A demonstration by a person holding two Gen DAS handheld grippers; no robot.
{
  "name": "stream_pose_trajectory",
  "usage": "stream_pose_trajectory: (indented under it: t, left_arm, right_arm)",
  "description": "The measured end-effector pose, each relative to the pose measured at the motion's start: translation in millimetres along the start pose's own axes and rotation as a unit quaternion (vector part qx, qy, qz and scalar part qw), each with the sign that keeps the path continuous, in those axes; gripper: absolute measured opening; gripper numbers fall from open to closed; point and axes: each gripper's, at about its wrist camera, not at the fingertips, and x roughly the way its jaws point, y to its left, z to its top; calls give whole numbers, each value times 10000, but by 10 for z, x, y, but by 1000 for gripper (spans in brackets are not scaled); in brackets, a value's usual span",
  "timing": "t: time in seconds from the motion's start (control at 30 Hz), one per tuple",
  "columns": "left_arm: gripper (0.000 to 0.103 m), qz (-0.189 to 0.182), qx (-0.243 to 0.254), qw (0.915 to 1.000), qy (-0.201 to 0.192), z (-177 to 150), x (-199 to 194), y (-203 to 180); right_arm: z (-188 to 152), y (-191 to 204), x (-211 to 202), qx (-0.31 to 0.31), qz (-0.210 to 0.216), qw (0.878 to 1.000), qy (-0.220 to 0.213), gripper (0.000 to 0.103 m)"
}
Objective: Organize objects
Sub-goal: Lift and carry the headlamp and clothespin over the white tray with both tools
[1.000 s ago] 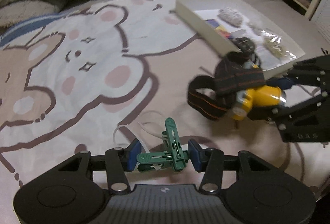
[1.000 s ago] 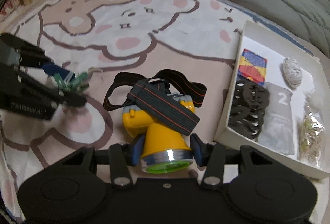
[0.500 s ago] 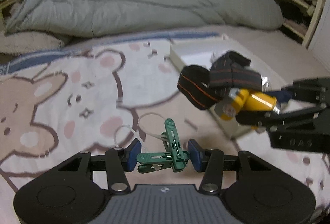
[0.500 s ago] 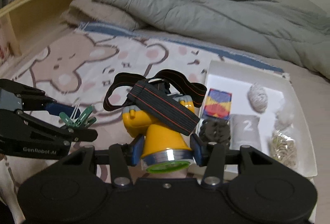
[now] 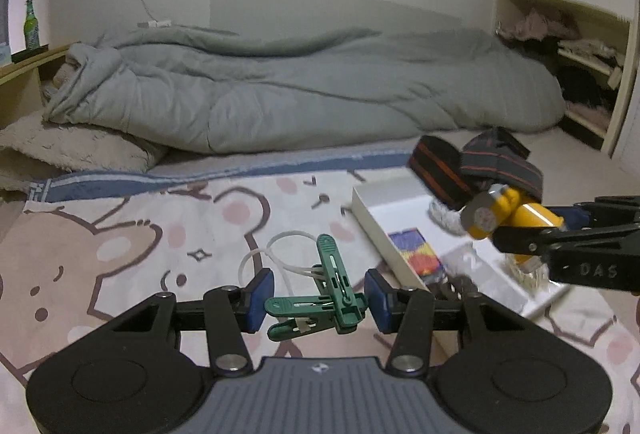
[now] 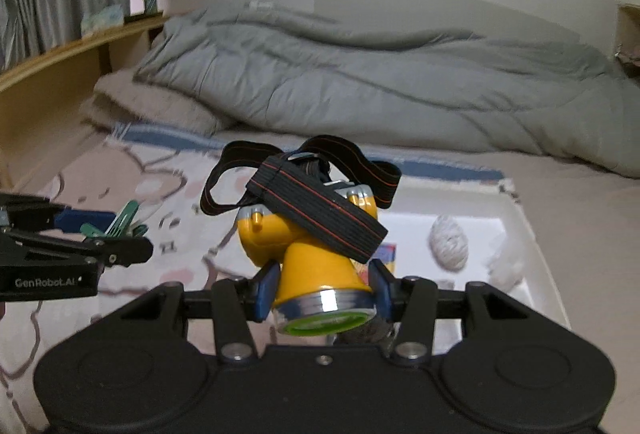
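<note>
We see the left gripper (image 5: 319,300) clamped on a bunch of green clothespins (image 5: 324,298) with a white loop (image 5: 276,254) hanging off them, held above the bear blanket (image 5: 132,254), left of the white tray (image 5: 370,216). The right gripper (image 6: 324,290) is pinched on the yellow headlamp (image 6: 308,254), its strap (image 6: 316,212) draped over the top, raised above the tray's near end. The tray's contents are blurry; probably a ball of string (image 6: 449,243) and a coloured card (image 5: 414,254).
</note>
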Motion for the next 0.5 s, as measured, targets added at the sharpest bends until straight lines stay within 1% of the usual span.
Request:
stream_pose_trajectory:
  t: [0.13,0.27,0.4,0.5]
  left_arm:
    - [51,39,-88,9999,-141,86,-6,42]
    - [51,86,-190,9995,-247,137,-18,82]
    - [51,123,-269,9992,-281,178,3,99]
    - [51,125,-288,9990,-325,204,32,103]
  right_arm:
    - [81,-119,-80,175,-42,9994,-281,49]
    - [154,-218,-162,244,-169,9984,-491,49]
    - [220,-346,-203,384,-231,9971,-611,49]
    - [286,-405,-209,356,-366,9966,-643,49]
